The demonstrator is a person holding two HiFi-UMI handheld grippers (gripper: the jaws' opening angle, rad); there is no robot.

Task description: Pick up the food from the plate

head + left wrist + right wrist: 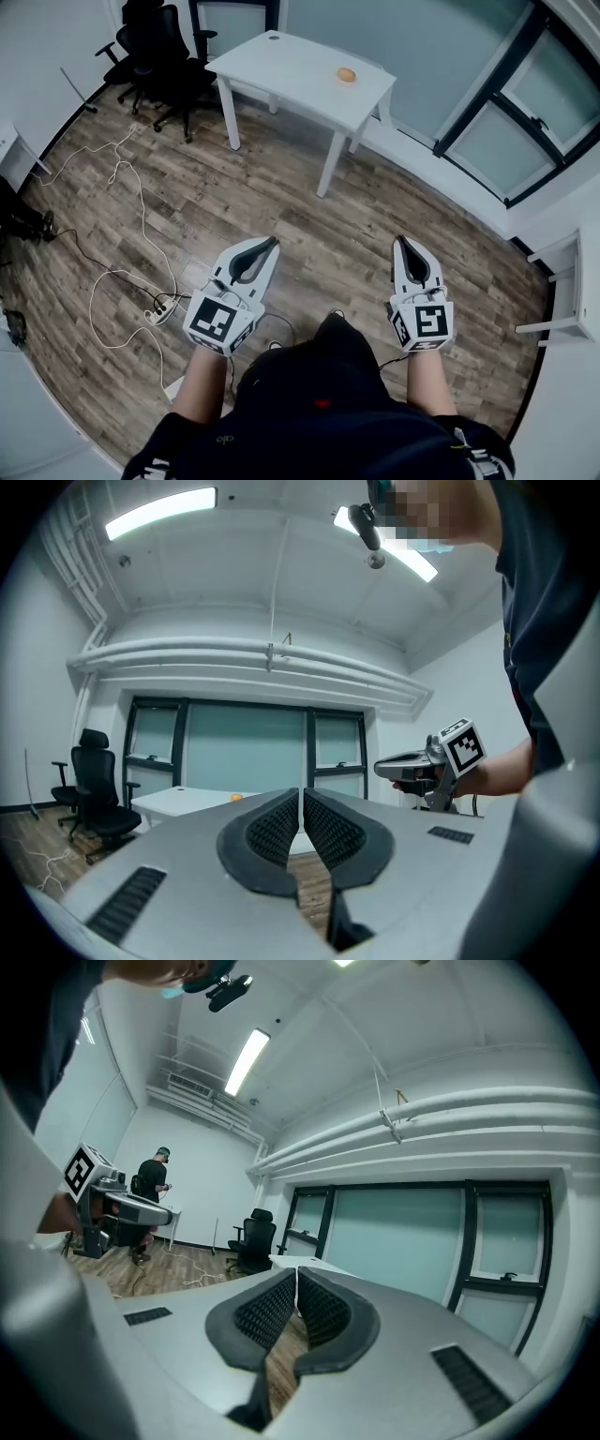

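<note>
A small round orange-brown piece of food [347, 74] lies on a white table [281, 61] far across the room; I cannot make out a plate under it. In the left gripper view the food [236, 798] is a tiny orange spot on the table [178, 802]. My left gripper [273, 242] and right gripper [401, 240] are held low in front of the person's body, over the wooden floor, well short of the table. Both are shut with nothing between the jaws. The left gripper [300, 795] points at the table, and the right gripper [296, 1275] points the same way.
Black office chairs [155, 47] stand left of the table. White cables [131, 272] and a power strip [159, 314] trail over the floor at the left. White furniture [572, 291] sits at the right wall. A person [153, 1180] stands far off by another desk.
</note>
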